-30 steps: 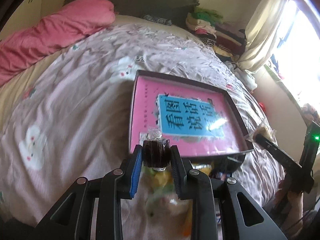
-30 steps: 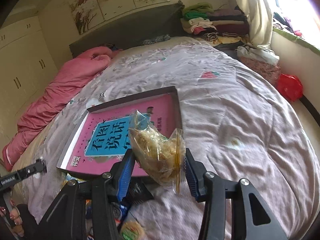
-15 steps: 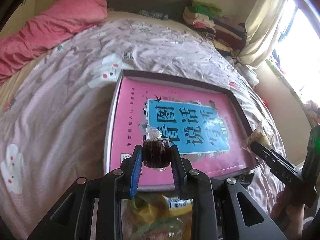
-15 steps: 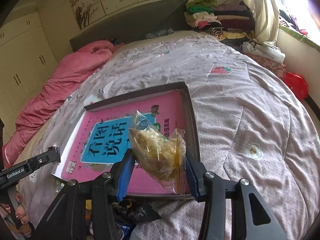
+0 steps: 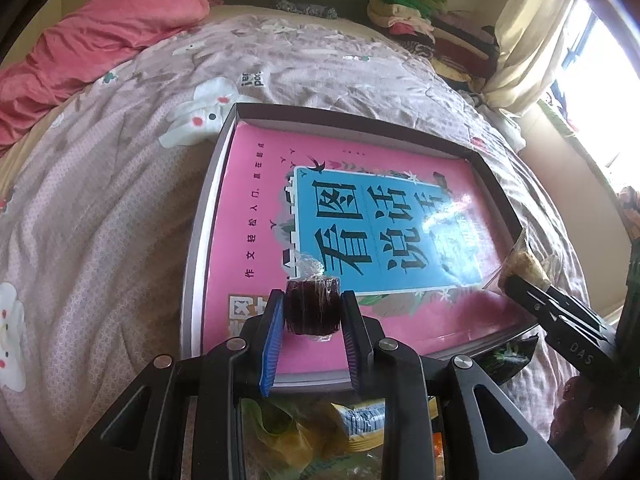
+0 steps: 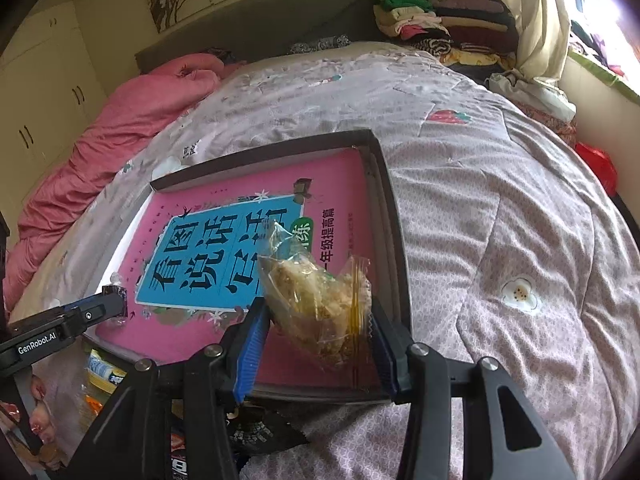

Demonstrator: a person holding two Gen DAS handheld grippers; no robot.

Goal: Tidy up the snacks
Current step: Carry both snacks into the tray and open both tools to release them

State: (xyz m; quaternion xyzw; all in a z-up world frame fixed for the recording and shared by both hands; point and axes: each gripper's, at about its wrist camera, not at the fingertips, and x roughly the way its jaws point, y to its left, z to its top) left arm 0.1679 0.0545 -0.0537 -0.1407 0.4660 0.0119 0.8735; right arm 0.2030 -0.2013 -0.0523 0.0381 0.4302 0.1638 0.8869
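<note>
Dark wrapped candy (image 5: 312,305), clear crumbly snack bag (image 6: 318,300)

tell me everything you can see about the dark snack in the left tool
The dark snack is a small, squat, dark brown-red cylinder sealed in clear, shiny plastic wrap, with a twisted crinkled tuft of wrap sticking up on top. It stands roughly upright, pinched on both sides by the left tool, whose blue-edged pads press its sides. It hangs above the near left part of the tray, over the pink book; nothing else touches it.
</note>
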